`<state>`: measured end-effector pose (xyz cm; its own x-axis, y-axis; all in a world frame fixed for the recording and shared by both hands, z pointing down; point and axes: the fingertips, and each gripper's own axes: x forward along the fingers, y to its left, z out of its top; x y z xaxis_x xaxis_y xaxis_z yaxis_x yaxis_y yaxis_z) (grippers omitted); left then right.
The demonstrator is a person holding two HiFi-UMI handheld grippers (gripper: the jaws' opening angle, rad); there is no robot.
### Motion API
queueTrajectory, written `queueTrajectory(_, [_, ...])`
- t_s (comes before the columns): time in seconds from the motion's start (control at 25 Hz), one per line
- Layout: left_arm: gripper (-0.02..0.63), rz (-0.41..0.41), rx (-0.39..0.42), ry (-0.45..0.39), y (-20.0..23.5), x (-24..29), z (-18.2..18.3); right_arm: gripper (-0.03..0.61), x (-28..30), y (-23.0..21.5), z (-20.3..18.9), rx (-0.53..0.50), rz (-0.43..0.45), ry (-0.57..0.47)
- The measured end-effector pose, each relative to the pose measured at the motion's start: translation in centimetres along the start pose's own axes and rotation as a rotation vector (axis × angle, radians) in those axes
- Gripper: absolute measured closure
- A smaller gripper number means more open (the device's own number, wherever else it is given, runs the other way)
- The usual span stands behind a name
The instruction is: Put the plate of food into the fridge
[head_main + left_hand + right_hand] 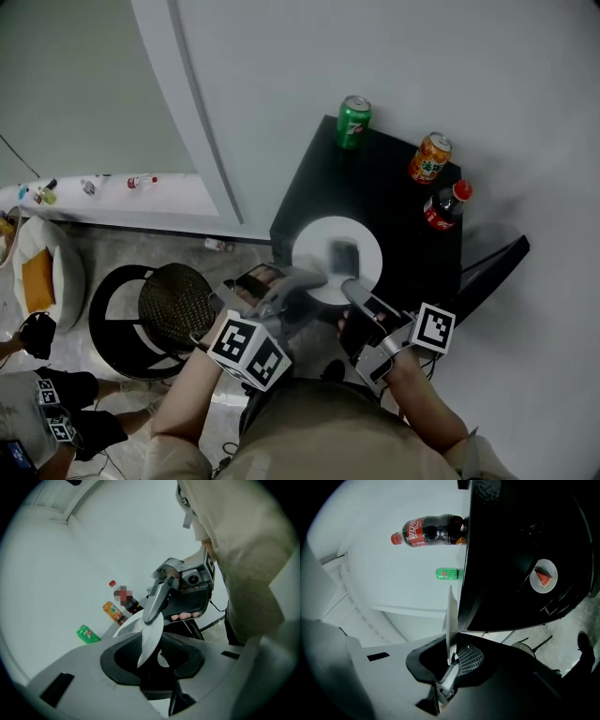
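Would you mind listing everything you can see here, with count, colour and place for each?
plate: one, white, front edge of the cabinet top
food: one piece, dark and blurred, on the plate
cabinet: one, black, by the white wall
green can: one, green, back left of the cabinet top
orange can: one, orange, back right
cola bottle: one, dark with a red cap, right edge
stool: one, black, mesh seat, on the floor to the left
another person: one, bottom left corner
left hand-held gripper: one, grey, jaws apart around the plate's rim
right hand-held gripper: one, grey, shut on the plate's rim
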<state>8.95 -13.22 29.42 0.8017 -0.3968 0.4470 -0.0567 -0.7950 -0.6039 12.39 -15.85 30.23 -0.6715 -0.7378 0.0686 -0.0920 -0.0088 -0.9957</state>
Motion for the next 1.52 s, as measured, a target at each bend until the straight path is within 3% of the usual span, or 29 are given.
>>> queueTrajectory(1.0, [0.477, 0.025, -0.011, -0.075, -2.7, -5.4, -2.6, 0.532, 0.5, -0.8, -6.5, 0.006, -0.014, -0.057])
queueTrajectory(1.52, [0.451, 0.071, -0.015, -0.018, -5.9, -5.2, 0.3, 0.534, -4.3, -1.8, -6.9, 0.004, -0.022, -0.052])
